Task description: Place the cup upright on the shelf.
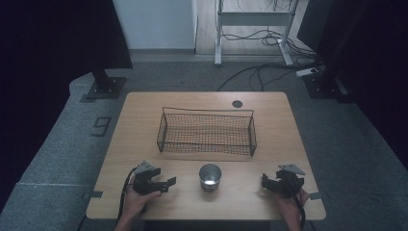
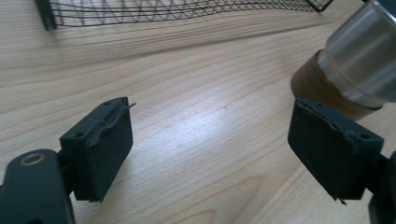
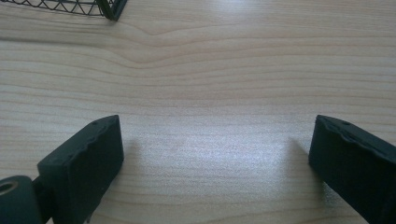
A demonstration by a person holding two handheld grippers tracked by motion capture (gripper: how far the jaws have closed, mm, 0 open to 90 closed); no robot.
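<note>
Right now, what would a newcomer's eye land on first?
The black wire basket at the table's centre stands out, with nothing visible in it. Just in front stands a shiny metal cup, upright, between the left hand-held gripper and right hand-held gripper, both open near the front edge.

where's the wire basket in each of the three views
High view: the black wire mesh basket sits mid-table, beyond the shiny metal cup.
Left gripper view: its lower edge runs along the top, with the cup at upper right.
Right gripper view: one corner pokes in at top left.
Shared landmark: the light wooden table it stands on.
</note>
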